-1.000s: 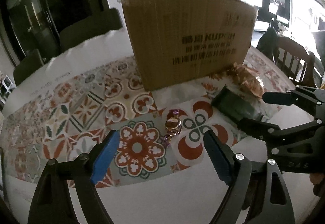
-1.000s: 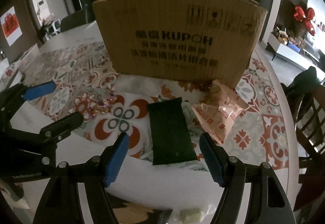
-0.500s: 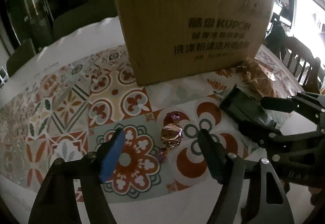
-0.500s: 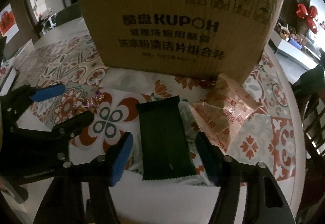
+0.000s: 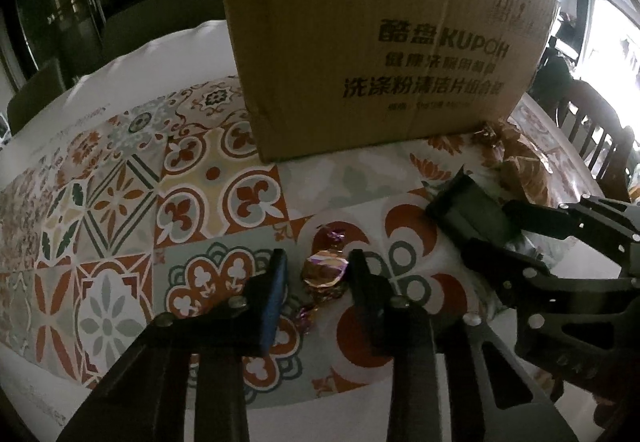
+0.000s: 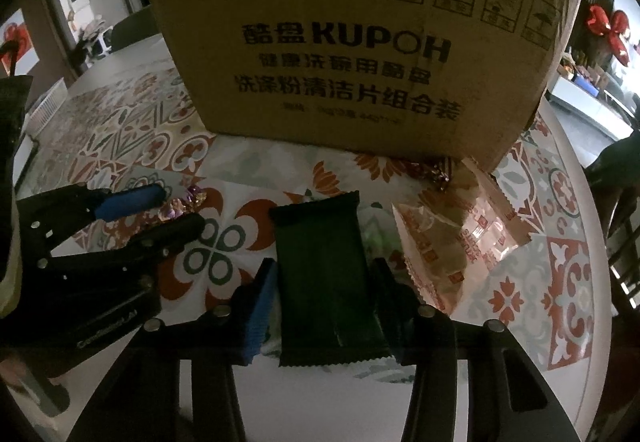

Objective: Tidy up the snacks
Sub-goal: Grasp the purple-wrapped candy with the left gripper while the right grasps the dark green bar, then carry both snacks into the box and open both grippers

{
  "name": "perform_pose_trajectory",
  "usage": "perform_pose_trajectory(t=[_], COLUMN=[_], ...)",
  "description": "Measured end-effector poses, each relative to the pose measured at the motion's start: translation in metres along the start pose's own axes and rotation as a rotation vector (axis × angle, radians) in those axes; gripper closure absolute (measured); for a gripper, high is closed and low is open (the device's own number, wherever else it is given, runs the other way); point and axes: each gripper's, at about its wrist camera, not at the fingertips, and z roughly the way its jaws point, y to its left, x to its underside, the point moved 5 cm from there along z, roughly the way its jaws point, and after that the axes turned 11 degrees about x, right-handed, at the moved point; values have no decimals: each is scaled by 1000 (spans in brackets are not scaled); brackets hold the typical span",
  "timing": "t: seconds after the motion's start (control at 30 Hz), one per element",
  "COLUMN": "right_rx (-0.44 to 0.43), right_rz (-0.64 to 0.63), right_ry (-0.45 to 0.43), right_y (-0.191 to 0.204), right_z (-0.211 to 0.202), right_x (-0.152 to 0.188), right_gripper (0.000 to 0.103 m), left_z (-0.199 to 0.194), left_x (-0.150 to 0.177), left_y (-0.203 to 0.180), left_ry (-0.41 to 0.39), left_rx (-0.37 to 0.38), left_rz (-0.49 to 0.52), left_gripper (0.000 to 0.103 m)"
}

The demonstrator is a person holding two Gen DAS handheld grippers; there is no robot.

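My left claw sits low over the tabletop, its jaws just drawn in around a foil-wrapped candy with purple twisted ends. The right finger sits against the wrapper, but a sliver of patterned cloth still shows beside the blue pad — not pinched, so I count that claw open around the sweet. My right claw has also just been narrowing, and its two fingers flank a dark green snack bar lying flat on the tabletop; the pads look to be at its edges, though I cannot tell whether they press. Just right of the bar lies a pale orange snack packet. Behind everything stands a brown cardboard box, with small wrapped sweets at its foot.
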Motion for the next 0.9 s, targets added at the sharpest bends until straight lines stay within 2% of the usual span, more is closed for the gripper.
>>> perform_pose_trajectory(t=[0.17,0.27,0.5,0.9], right_rx=[4,0,9,-31], right_rz=[-7,-3,6,51], right_ry=[-7,-3,-13,-84], right_y=[2,2,2,-6], right_z=[1,2,2,-29], right_x=[-1,-2,-1,-5], right_gripper=[54,54,56,56], left_z=[1,1,-1,-44], left_x=[0,1,3,0], left_y=[1,-1,-7,-16], left_ry=[-4,-7,-13,-109], left_rx=[1,7,6,-22], left_rz=[-10,-4,-5,1], left_gripper=[72,80,80,80])
